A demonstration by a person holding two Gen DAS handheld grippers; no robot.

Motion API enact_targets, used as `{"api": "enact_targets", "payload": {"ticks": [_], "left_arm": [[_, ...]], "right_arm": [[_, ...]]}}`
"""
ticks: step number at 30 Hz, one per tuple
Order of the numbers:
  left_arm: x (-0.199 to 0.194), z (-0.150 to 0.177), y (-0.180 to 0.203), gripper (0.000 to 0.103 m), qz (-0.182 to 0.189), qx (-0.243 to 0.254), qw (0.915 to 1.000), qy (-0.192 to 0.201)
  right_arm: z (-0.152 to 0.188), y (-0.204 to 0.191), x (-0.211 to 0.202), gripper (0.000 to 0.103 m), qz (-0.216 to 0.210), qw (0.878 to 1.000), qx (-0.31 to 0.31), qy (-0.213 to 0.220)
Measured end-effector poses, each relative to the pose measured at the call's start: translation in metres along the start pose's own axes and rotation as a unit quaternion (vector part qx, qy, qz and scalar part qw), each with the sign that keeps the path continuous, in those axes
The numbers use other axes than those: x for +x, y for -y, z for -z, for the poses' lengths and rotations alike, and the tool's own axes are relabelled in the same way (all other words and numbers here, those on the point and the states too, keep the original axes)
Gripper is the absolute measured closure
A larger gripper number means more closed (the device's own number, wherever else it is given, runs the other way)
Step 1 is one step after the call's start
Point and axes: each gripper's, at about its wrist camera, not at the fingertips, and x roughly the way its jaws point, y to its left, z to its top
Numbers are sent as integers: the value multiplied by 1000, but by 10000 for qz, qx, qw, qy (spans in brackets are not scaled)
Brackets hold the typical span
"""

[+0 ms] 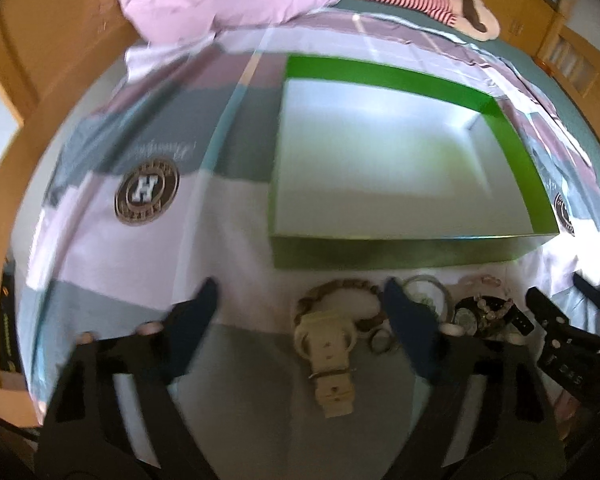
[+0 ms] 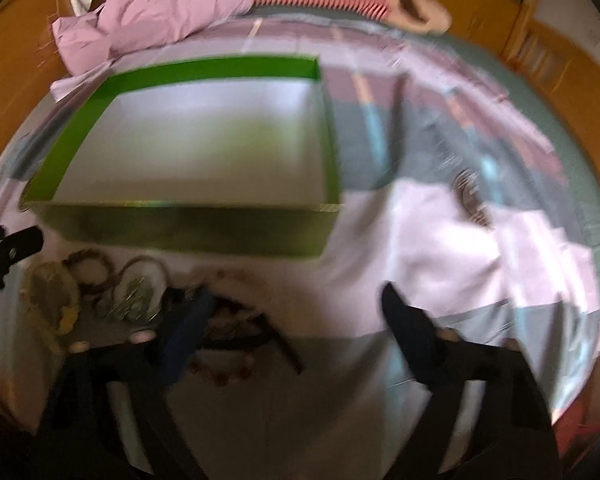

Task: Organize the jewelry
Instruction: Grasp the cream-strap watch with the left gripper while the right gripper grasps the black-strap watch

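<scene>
Blurred. Right gripper (image 2: 296, 296) spread wide above patchwork cloth (image 2: 440, 240). Green box (image 2: 180, 232) far left, white inside. Jewelry pile (image 2: 140, 292) near its front wall: cream watch (image 2: 52, 300), rings, dark beads (image 2: 220, 376).

Green box (image 1: 400, 248) open, white inside, on bedspread. Just before its near wall: cream watch (image 1: 332, 344) lying flat, brown bead bracelet (image 1: 340, 286), pale bangle (image 1: 428, 286), pink bead bracelet (image 1: 496, 304), clustered.
</scene>
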Motion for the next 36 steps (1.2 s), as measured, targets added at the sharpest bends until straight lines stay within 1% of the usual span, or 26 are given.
{"api": "enact_targets", "payload": {"ticks": [1, 2, 4, 7, 9, 11, 13, 14, 15, 16, 17, 18, 19, 20, 21, 23, 27, 29, 31, 32, 34, 36], "left_arm": [[3, 1, -4, 43, 89, -79, 9999, -108], [7, 2, -8, 45, 193, -153, 9994, -257], [13, 4, -11, 45, 263, -205, 9984, -449], [16, 7, -10, 45, 274, -142, 9982, -517], [20, 8, -8, 45, 380, -93, 9973, -621], [28, 11, -4, 45, 564, -82, 9949, -828], [34, 15, 1, 48, 841, -80, 9909, -1049], [37, 17, 5, 48, 872, -37, 9900, -1110], [38, 18, 9, 52, 824, 39, 9904, -1106], [38, 19, 12, 60, 742, 120, 9913, -1085], [38, 19, 15, 65, 635, 199, 9922, -1058], [37, 19, 16, 74, 610, 231, 9923, -1052], [36, 19, 17, 76, 589, 248, 9927, -1027], [34, 18, 16, 76, 605, 242, 9932, -960], [32, 18, 16, 79, 637, 232, 9936, -902], [27, 16, 15, 79, 678, 219, 9941, -815], [21, 16, 18, 79, 825, 276, 9935, -729], [20, 16, 20, 79, 838, 326, 9933, -732], [21, 17, 22, 79, 794, 341, 9933, -762], [22, 16, 21, 79, 772, 340, 9934, -772], [25, 15, 22, 79, 742, 320, 9936, -791], [26, 14, 20, 79, 728, 299, 9937, -801]], "right_arm": [[2, -1, 4, 40, -107, 9998, 6, -147], [3, -2, 6, 43, -198, 9996, 3, -221], [6, -5, 7, 43, -275, 9992, 33, -272], [7, -10, 6, 43, -204, 9995, -37, -257], [8, -12, 9, 43, -216, 9992, -110, -325], [11, -16, 15, 43, -218, 9984, -213, -466], [11, -16, 17, 43, -233, 9982, -249, -486], [11, -16, 16, 43, -228, 9982, -270, -475], [10, -16, 15, 43, -226, 9982, -289, -465], [10, -15, 14, 42, -232, 9981, -318, -465], [11, -16, 14, 41, -272, 9977, -378, -484], [12, -17, 14, 39, -310, 9973, -438, -496], [14, -20, 13, 37, -330, 9968, -548, -478], [15, -23, 12, 34, -319, 9962, -674, -444], [16, -26, 11, 33, -292, 9957, -777, -416], [19, -32, 9, 33, -211, 9943, -990, -331], [19, -37, 11, 33, -227, 9929, -1121, -332], [20, -38, 11, 33, -445, 9916, -1137, -424], [21, -44, 6, 33, -899, 9873, -1227, -458], [22, -48, 3, 33, -1019, 9852, -1315, -407], [24, -56, -3, 33, -1000, 9824, -1555, -253], [25, -61, -3, 33, -767, 9821, -1716, -114]]}}
